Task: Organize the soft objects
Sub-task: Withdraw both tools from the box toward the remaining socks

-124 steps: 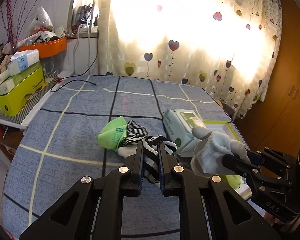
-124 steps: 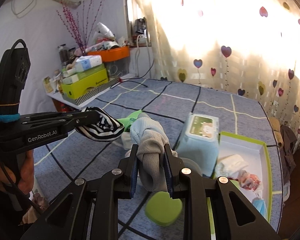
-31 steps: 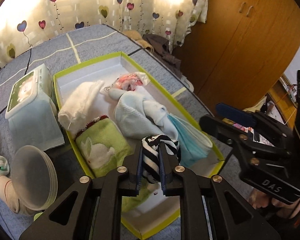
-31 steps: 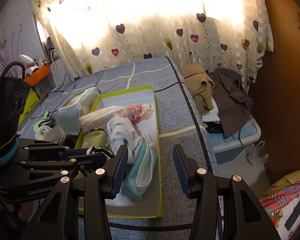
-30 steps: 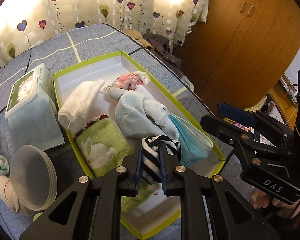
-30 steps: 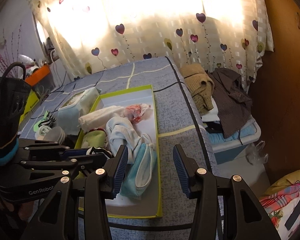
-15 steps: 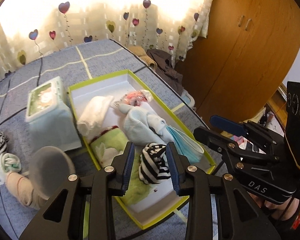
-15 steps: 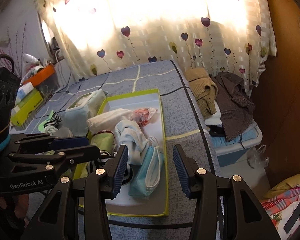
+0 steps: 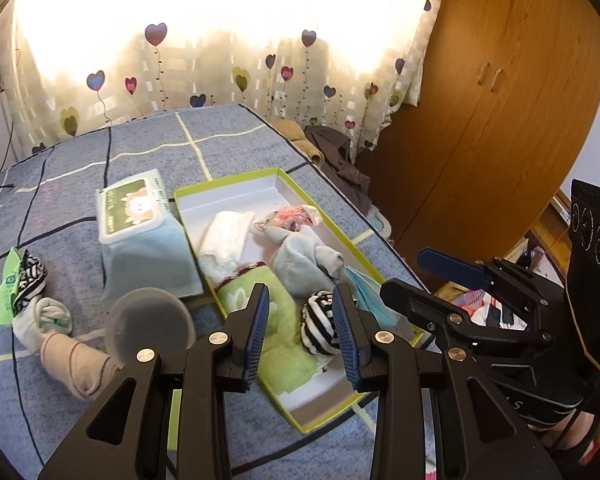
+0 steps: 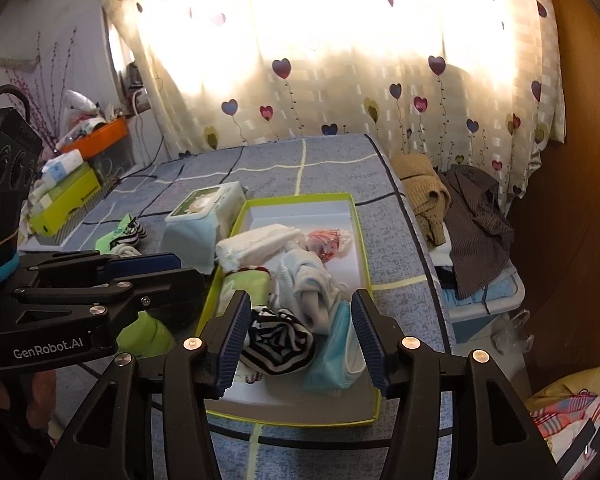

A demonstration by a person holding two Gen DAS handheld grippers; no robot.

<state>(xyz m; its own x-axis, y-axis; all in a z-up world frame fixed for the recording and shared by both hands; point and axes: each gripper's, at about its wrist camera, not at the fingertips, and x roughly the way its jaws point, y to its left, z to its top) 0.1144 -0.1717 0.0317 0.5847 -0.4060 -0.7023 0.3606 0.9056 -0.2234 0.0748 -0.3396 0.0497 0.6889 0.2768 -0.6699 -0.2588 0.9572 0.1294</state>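
Observation:
A green-edged white box [image 9: 236, 196] [image 10: 360, 240] lies on the blue checked bed. In it lie a white cloth [image 9: 226, 236], a green towel [image 9: 284, 344], a pale blue sock [image 9: 308, 264], a blue face mask [image 10: 340, 356] and a black-and-white striped sock [image 9: 320, 322] [image 10: 278, 344]. My left gripper [image 9: 302, 334] is open, raised above the striped sock. My right gripper [image 10: 300, 344] is open and empty above the box's near end. Left of the box lie another striped sock [image 9: 30, 280], a white sock [image 9: 44, 320] and a beige sock [image 9: 76, 368].
A wet-wipes pack [image 9: 140, 236] stands left of the box. A clear round lid [image 9: 152, 328] lies near it. Clothes [image 10: 460, 204] are heaped past the bed's right edge by a wooden wardrobe [image 9: 500, 120]. Boxes and an orange tray [image 10: 96, 136] stand far left.
My left gripper carried the striped sock to the box, opened and let it drop in, then lifted away. My right gripper put the pale blue sock in the box and stays open.

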